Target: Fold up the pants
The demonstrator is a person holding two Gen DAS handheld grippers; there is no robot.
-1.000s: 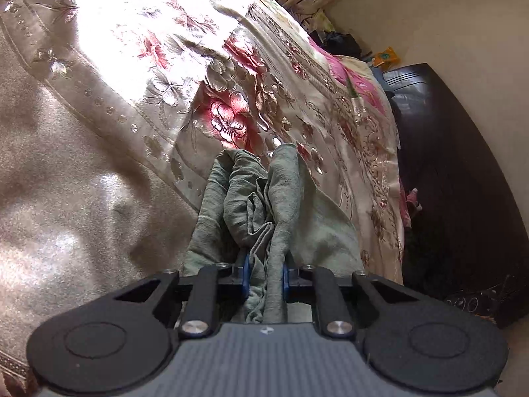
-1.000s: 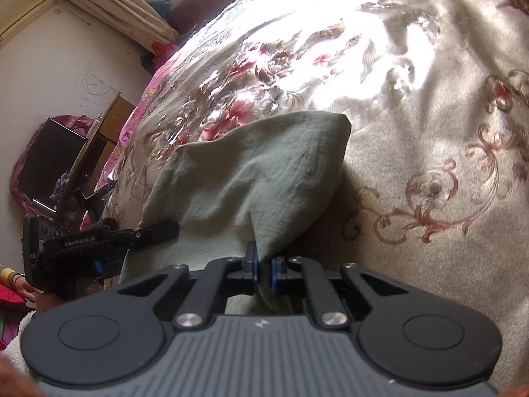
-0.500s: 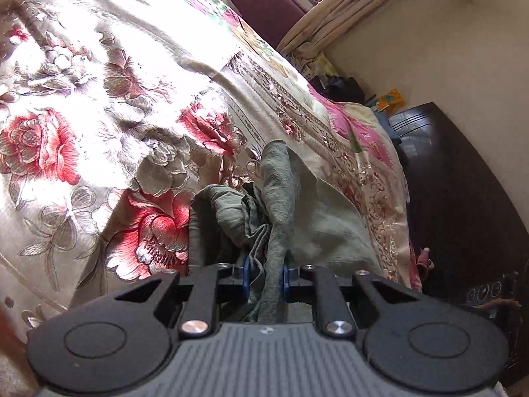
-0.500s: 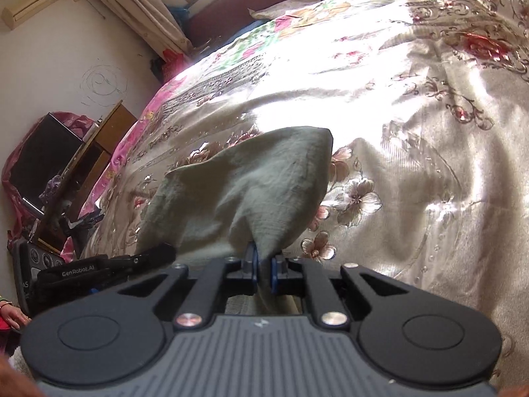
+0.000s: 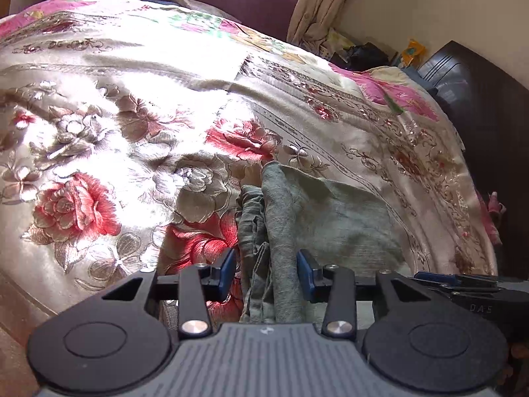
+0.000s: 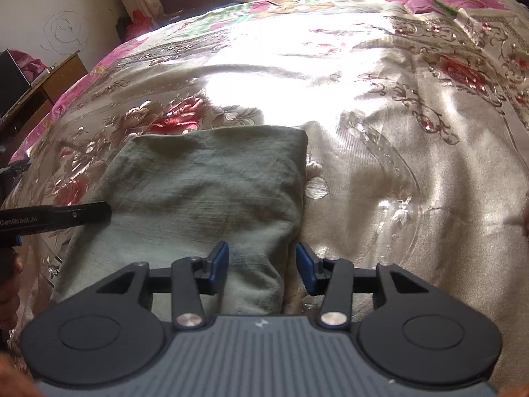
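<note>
Folded into a compact grey-green cloth pants (image 6: pixel 205 192) rectangle at twelve o'clock; left gripper (image 5: pixel 267 269) and right gripper (image 6: pixel 262 266) just opened, half-spread, gripping nothing; only smoothing left.

a home bedroom — a bed under a shiny floral bedspread (image 6: pixel 380 76), curtains (image 5: pixel 314 6) by a window, a dark wooden cabinet (image 5: pixel 489 106) against a plain wall.

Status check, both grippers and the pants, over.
Left gripper and right gripper just opened, pads clear. Green pants folded on floral bedspread. Nothing in the way.
</note>
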